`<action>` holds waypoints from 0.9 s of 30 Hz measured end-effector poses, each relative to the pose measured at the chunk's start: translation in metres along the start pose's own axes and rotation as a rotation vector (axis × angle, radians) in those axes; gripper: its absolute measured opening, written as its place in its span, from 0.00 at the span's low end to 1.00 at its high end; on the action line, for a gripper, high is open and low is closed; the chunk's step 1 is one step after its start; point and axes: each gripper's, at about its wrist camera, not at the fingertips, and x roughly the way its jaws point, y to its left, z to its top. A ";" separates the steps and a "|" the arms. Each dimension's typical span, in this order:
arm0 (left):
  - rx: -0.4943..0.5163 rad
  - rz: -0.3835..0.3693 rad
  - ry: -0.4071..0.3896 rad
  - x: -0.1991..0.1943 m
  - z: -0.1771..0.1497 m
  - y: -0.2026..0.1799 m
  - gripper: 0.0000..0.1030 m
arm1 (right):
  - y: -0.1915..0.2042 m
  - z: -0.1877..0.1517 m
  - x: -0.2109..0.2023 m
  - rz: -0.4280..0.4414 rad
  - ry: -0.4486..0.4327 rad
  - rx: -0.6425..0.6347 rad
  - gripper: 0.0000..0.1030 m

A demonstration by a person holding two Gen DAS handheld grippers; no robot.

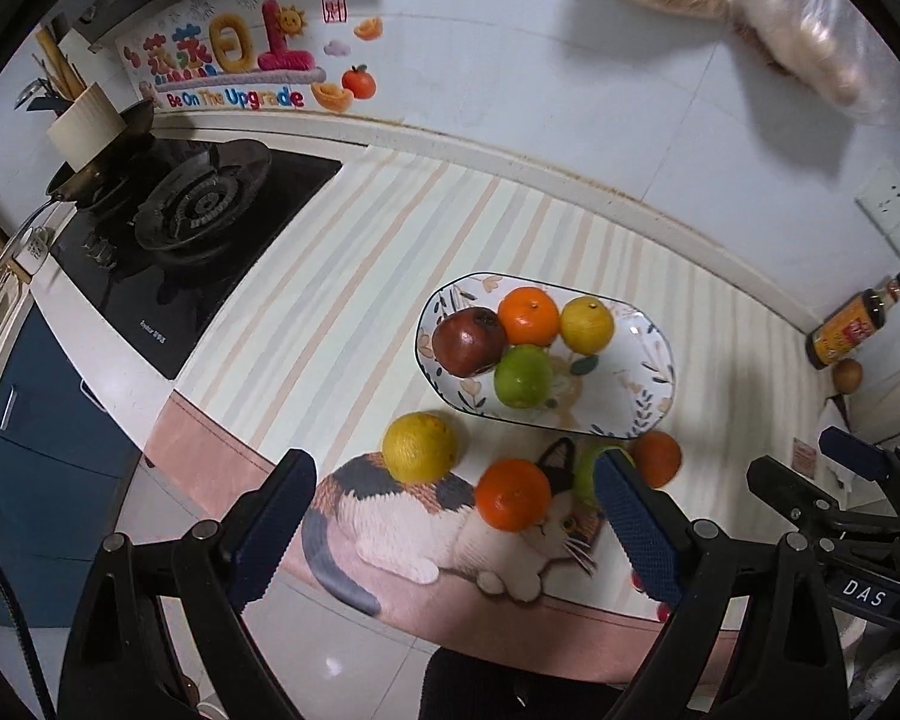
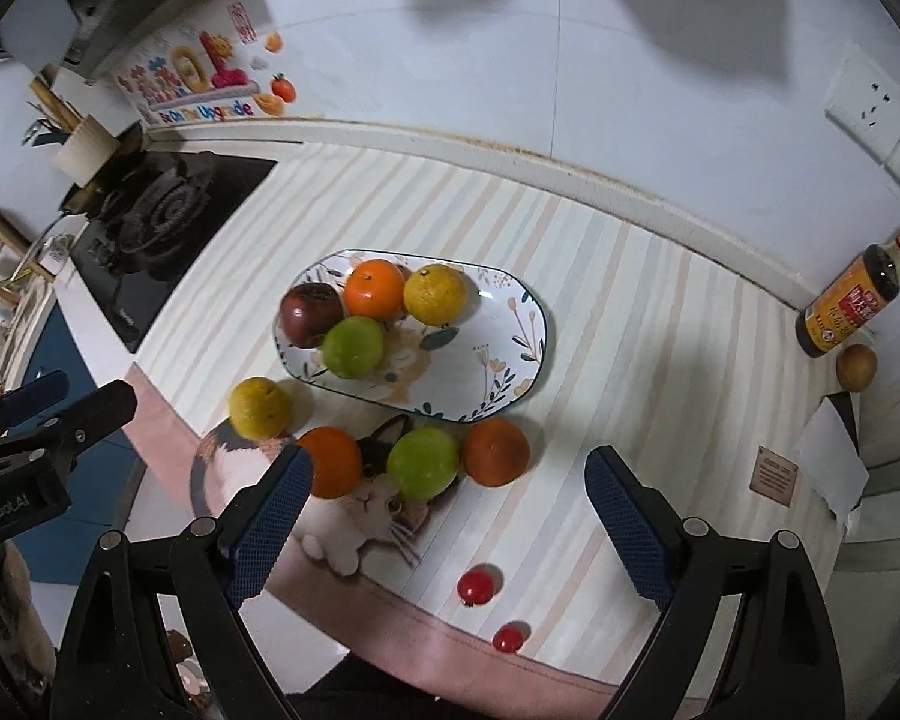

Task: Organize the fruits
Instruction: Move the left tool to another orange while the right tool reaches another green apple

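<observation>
A patterned oval plate (image 2: 486,324) holds a dark red apple (image 2: 309,313), an orange (image 2: 375,288), a yellow citrus (image 2: 435,294) and a green fruit (image 2: 353,347). In front of it on the cat mat lie a yellow citrus (image 2: 261,408), an orange (image 2: 330,461), a green fruit (image 2: 423,462) and another orange (image 2: 497,451). Two cherry tomatoes (image 2: 479,585) lie near the counter edge. My right gripper (image 2: 450,462) hovers above the loose fruits, open and empty. My left gripper (image 1: 453,468) hangs open over the same row, above the plate (image 1: 642,396), holding nothing.
A black gas stove (image 1: 204,204) with a pan sits at the left. A sauce bottle (image 2: 852,300) and a brown fruit (image 2: 857,366) stand in the right corner by the tiled wall. The counter's front edge runs just below the cat mat (image 2: 354,516).
</observation>
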 end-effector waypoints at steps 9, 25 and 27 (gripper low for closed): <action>0.000 -0.038 -0.032 -0.034 -0.017 -0.004 0.92 | 0.007 -0.018 -0.040 0.047 -0.035 -0.002 0.91; -0.001 -0.015 -0.053 -0.027 -0.012 0.002 0.99 | -0.001 -0.013 -0.025 0.083 -0.010 0.059 0.91; 0.001 0.007 -0.053 -0.015 -0.009 0.004 1.00 | -0.008 -0.011 -0.010 0.082 0.013 0.082 0.92</action>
